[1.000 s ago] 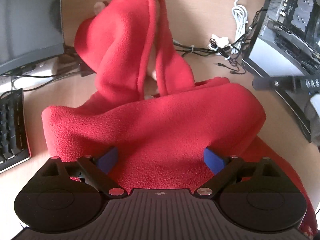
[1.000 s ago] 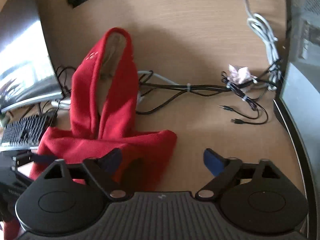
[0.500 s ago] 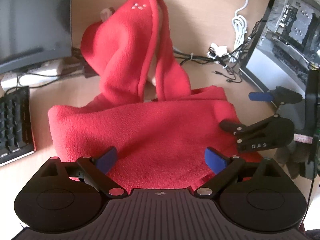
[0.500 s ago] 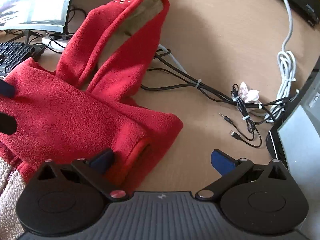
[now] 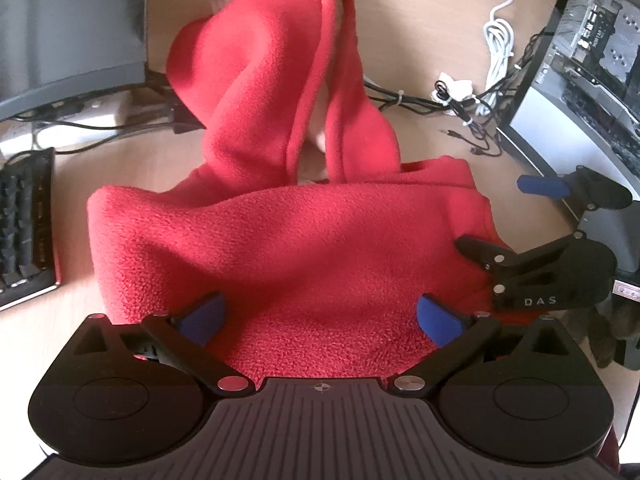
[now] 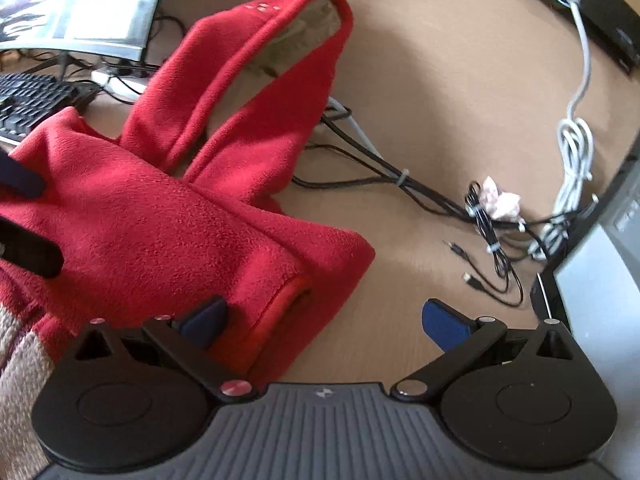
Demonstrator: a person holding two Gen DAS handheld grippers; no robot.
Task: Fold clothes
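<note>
A red fleece hooded garment lies folded on the wooden desk, its hood standing up behind. My left gripper is open, its blue pads over the near part of the red fleece. My right gripper is open at the garment's right edge, left pad over the fleece, right pad over bare desk. The right gripper also shows in the left wrist view. The left gripper's fingers show at the left edge of the right wrist view.
A keyboard and monitor stand at the left. Black cables, a white cord and a crumpled paper lie behind the garment. Computer equipment stands at the right.
My right gripper has swung in to the garment's right edge and into the left wrist view. My left gripper has stayed over the fleece, pulling back slightly.
</note>
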